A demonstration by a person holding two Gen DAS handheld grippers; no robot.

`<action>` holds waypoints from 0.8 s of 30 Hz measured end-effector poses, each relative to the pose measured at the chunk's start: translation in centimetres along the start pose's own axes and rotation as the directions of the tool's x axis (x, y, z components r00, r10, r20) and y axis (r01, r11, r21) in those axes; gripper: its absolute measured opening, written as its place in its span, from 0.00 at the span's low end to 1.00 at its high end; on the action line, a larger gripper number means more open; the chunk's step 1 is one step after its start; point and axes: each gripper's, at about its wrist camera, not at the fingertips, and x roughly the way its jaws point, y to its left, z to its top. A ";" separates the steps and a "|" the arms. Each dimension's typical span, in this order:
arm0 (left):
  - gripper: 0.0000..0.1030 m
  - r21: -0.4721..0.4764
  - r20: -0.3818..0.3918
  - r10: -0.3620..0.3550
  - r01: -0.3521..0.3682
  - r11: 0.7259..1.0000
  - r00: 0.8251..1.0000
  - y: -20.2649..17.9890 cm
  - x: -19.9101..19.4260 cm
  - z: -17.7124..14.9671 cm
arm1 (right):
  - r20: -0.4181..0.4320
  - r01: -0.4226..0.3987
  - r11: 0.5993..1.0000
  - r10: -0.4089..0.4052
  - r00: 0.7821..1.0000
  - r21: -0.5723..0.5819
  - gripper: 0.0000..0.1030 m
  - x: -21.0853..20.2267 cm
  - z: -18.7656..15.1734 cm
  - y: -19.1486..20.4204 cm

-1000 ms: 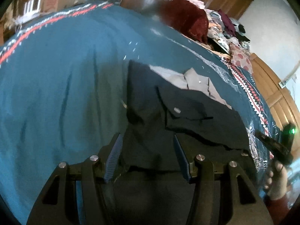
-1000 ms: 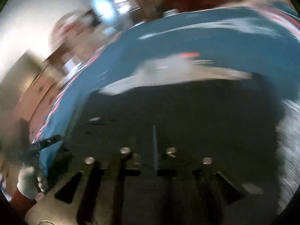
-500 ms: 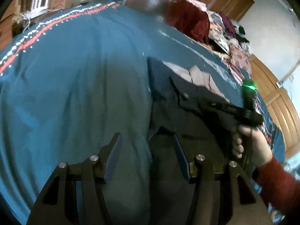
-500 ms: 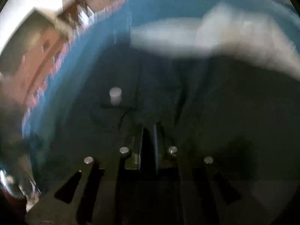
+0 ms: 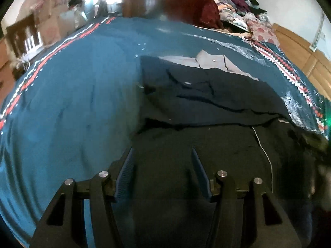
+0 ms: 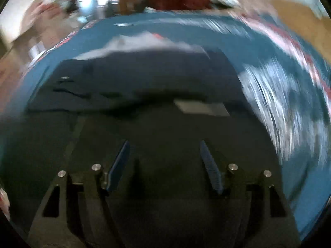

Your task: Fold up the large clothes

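A large dark navy garment (image 5: pixel 206 103) lies partly folded on a teal bedspread (image 5: pixel 72 103), its pale grey lining (image 5: pixel 209 62) showing at the far end. My left gripper (image 5: pixel 162 155) hovers open over the garment's near dark part, nothing between its blue pads. The right wrist view is blurred by motion: the same garment (image 6: pixel 144 82) fills its middle, and my right gripper (image 6: pixel 164 146) stands open above the near fold, holding nothing. A pale label patch (image 6: pixel 202 107) shows on the cloth ahead of it.
The bedspread has a red and white patterned border (image 5: pixel 289 70) along its edges. A dark red cloth heap (image 5: pixel 196 10) and a pile of mixed clothes (image 5: pixel 242 14) lie at the far end. Wooden furniture (image 5: pixel 310 57) stands to the right.
My right gripper was shut on the garment half a second ago; it is now open and drawn back. The left gripper has shifted right, over the garment. The other hand has left the left view's middle.
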 end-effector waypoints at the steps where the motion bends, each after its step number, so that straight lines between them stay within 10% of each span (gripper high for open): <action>1: 0.57 0.005 -0.010 0.009 -0.009 1.000 1.000 -0.4 1.0 0.1 | -0.001 0.019 1.000 -0.019 1.000 0.018 0.66 0.2 -0.6 -0.7; 4: 0.62 0.020 -0.059 0.053 -0.052 0.998 0.997 -0.8 4.2 -0.4 | 0.031 0.088 0.994 -0.087 0.996 -0.061 0.74 0.0 -1.5 -0.6; 6: 0.66 0.023 -0.050 0.057 -0.056 0.998 0.997 -0.7 5.3 -0.9 | 0.018 0.111 0.991 -0.110 0.994 -0.078 1.00 0.6 -2.0 -0.7; 24: 0.71 0.013 0.003 0.039 -0.039 0.999 0.999 -0.6 5.6 -1.7 | 0.073 0.120 0.989 -0.114 0.991 -0.091 1.00 1.8 -4.3 -0.7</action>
